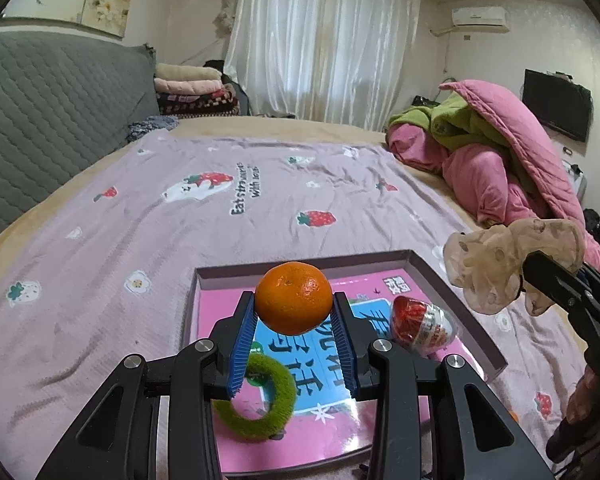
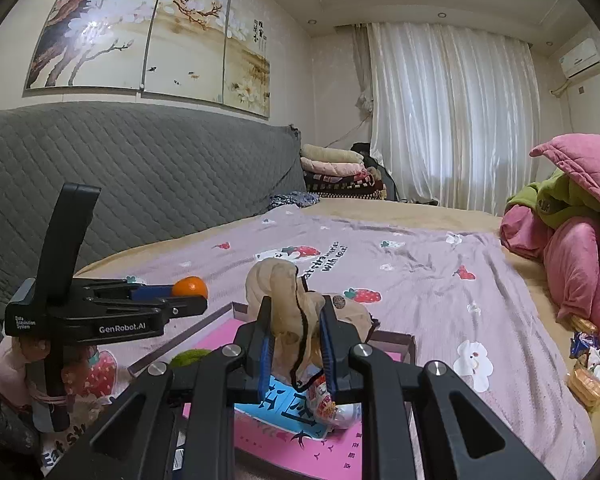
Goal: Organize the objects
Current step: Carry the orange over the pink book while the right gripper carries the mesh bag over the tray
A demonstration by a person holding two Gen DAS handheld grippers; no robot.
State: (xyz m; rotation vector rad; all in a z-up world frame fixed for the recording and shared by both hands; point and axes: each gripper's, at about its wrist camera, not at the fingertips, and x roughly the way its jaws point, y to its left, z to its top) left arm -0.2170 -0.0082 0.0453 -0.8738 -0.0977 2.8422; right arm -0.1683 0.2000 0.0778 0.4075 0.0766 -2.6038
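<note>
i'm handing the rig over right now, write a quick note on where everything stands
Left hand-held gripper: shut on the round orange tangerine, held above the shallow pink-bottomed box.
Right hand-held gripper: shut on the sheer beige fabric scrunchie, also over the box.
Done: fuzzy green ring and red foil-wrapped egg lie in the box.
Left: set down the tangerine and scrunchie; wrapped snacks lie at the bed's right edge.

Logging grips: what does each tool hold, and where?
Left tool clamps the orange by its sides; right tool pinches the beige scrunchie mid-fabric.
</note>
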